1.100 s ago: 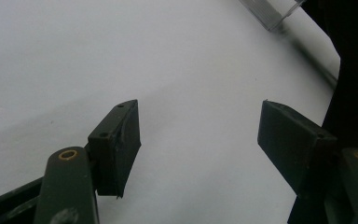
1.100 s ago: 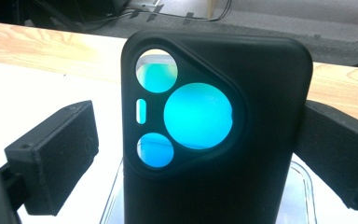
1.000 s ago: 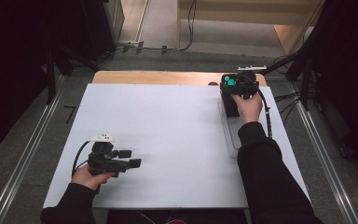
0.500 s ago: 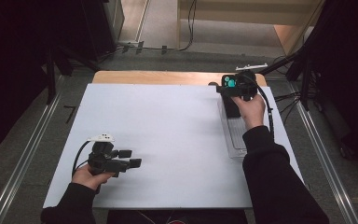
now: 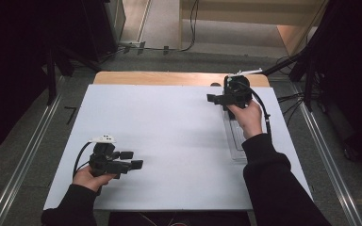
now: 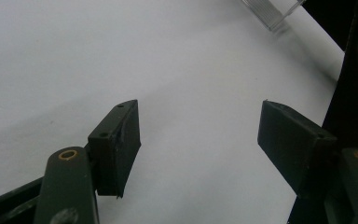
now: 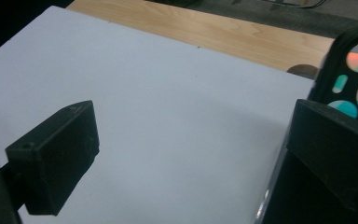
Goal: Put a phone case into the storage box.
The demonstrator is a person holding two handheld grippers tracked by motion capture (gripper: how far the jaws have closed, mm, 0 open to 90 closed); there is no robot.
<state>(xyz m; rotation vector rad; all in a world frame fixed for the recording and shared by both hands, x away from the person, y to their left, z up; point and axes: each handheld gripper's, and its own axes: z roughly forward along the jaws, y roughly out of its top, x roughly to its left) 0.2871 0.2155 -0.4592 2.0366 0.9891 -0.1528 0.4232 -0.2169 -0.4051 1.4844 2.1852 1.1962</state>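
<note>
Grippers sit well apart over the white board [image 5: 169, 136] that covers the tabletop. Near the board's near left corner, the left gripper [image 5: 131, 159] lies low in the person's left hand [image 5: 90, 175], pointing toward the right edge; in the left gripper view its jaws stand apart over bare board with nothing between them. Near the far right corner, the right gripper [image 5: 213, 98] is held up in the right hand [image 5: 249, 116], jaws pointing left across the board. In the right gripper view those jaws are spread wide and hold nothing. Just beside the right jaw there stands a black case [image 7: 352, 74] with round cut-outs showing teal and orange. A clear tray [image 5: 233, 141] lies along the board's right edge under the right forearm; its corner shows in the left gripper view [image 6: 272, 11]. Bare wood [image 5: 169, 78] runs along the far edge beyond the board.
</note>
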